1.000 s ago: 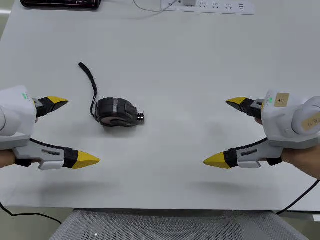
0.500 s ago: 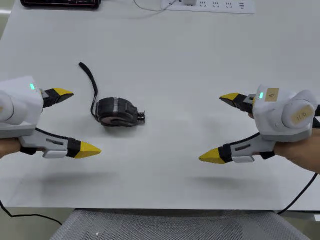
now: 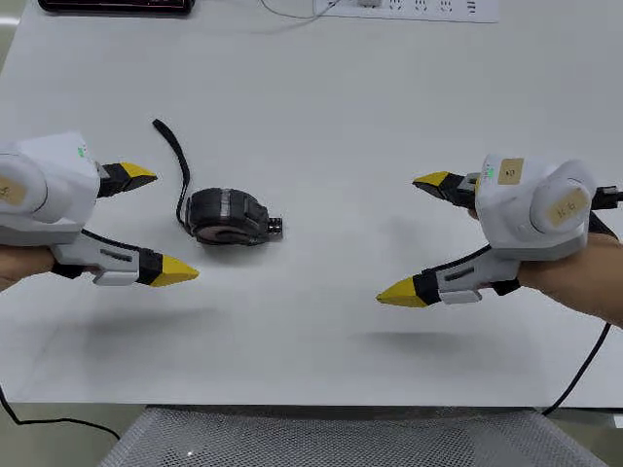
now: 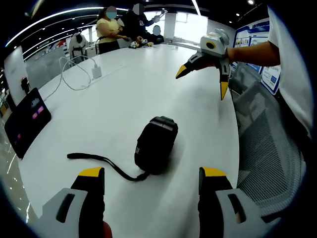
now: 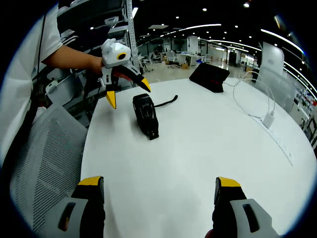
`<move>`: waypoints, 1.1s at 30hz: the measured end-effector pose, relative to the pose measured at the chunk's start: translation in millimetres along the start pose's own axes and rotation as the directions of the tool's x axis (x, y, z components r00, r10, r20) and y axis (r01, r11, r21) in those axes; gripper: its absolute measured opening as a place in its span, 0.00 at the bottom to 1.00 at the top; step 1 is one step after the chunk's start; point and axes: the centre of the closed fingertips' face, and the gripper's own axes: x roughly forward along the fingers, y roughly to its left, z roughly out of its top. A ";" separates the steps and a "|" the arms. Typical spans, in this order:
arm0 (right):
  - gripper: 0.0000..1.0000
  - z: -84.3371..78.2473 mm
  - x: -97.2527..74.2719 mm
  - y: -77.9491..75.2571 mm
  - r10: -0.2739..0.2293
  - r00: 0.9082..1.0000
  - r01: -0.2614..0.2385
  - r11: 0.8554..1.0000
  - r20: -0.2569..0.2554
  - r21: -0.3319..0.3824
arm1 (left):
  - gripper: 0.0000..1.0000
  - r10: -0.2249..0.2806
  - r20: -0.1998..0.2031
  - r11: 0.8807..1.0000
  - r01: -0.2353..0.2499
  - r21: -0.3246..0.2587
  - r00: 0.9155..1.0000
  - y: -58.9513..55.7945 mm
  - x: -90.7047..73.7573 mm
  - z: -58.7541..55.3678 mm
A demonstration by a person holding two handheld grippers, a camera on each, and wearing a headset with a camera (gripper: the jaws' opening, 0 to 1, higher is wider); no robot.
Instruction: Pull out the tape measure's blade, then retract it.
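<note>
Charcoal case, head view: the dark grey, rounded plastic tape measure (image 3: pixel 229 217) lies on its side on the white table (image 3: pixel 331 117), left of centre. Its small metal blade hook (image 3: pixel 275 228) points toward your right, and its black wrist strap (image 3: pixel 173 156) curls away behind it.
Left gripper, head view: your yellow-tipped left gripper (image 3: pixel 167 224) hovers just beside the case with its jaws spread wide, holding nothing. Clamp across the flat flanks and keep clear of the strap.
Right gripper, head view: your yellow-tipped right gripper (image 3: pixel 402 238) hangs well apart from the case, also released and empty. Go for the hook only once the case is pinned.
Left gripper view: the tape measure (image 4: pixel 156 144) sits near, centred between your two tips, so a straight advance should seat it. The strap (image 4: pixel 99 161) trails toward one tip; don't trap it.
Right gripper view: the hook end of the tape measure (image 5: pixel 146 115) faces you, with the left gripper (image 5: pixel 129 94) just behind it. Pull low and straight, and ease the blade back so it doesn't whip.
Surface: smooth, bare and probably slick, so an off-centre pinch may skate the case.
Room, head view: a black tablet (image 3: pixel 117 5) and a white power strip (image 3: pixel 419 10) lie at the far edge, and a grey mesh chair (image 3: pixel 321 438) shows below the near edge.
Room, left gripper view: a white cable (image 4: pixel 74 69) loops on the table, and people (image 4: pixel 124 25) stand at its far end.
</note>
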 end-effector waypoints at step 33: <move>0.90 8.8 17.2 -3.5 0.031 0.999 -0.031 1.000 0.012 -0.003 | 0.38 -0.080 -0.077 0.989 0.089 0.118 0.994 -0.6 35.8 2.1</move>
